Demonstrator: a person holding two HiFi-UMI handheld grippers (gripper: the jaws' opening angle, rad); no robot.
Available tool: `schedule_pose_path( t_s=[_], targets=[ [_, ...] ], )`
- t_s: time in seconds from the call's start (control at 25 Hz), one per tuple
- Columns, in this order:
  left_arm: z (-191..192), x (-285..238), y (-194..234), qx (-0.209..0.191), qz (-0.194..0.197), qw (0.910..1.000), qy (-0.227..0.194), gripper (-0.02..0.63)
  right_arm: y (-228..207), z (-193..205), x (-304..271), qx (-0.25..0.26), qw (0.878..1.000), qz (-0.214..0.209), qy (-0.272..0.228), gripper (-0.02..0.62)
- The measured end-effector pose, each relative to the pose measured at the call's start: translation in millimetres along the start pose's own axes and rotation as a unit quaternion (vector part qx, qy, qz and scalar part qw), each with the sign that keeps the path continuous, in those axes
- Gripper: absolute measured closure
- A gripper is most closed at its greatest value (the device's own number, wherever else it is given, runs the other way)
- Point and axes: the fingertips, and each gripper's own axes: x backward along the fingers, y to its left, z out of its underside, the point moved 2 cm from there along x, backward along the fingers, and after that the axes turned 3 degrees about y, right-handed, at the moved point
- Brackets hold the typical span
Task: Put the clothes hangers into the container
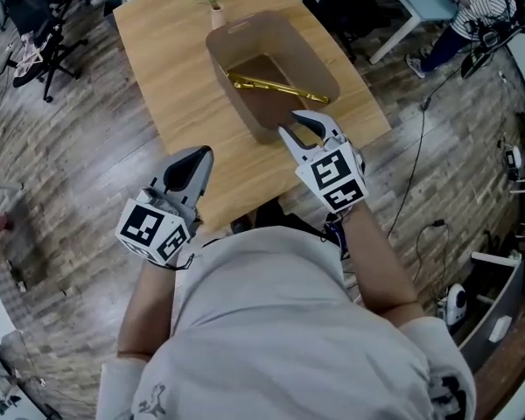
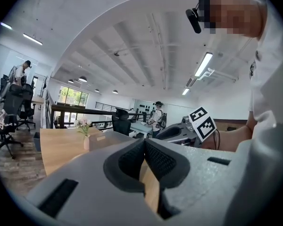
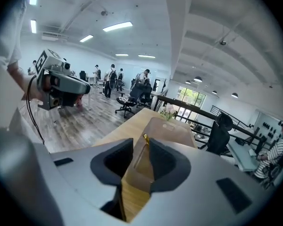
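Here the gold hanger (image 1: pixel 278 87) lies flat inside the container (image 1: pixel 308 49), its long side going left to right, just ahead of the right tool (image 1: pixel 290 122). That tool's jaws are apart and hold nothing. The left tool (image 1: pixel 201 156) is closed, empty and farther away, by the tabletop (image 1: pixel 175 68) edge.

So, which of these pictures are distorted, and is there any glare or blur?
Left and right gripper views: strong fisheye bending, dark corners, bright ceiling lamps. Head view: straighter and evenly lit, the gold hanger in the container sharp.
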Motion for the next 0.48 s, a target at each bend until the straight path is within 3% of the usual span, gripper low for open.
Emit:
schedule_pose_path(
  t_s=[0.48],
  targets=[
    [1, 20, -31, -0.014, 0.015, 0.9998, 0.000, 0.600, 23, -3, 74, -0.044, 0.996, 0.012, -0.074, 0.557]
  ],
)
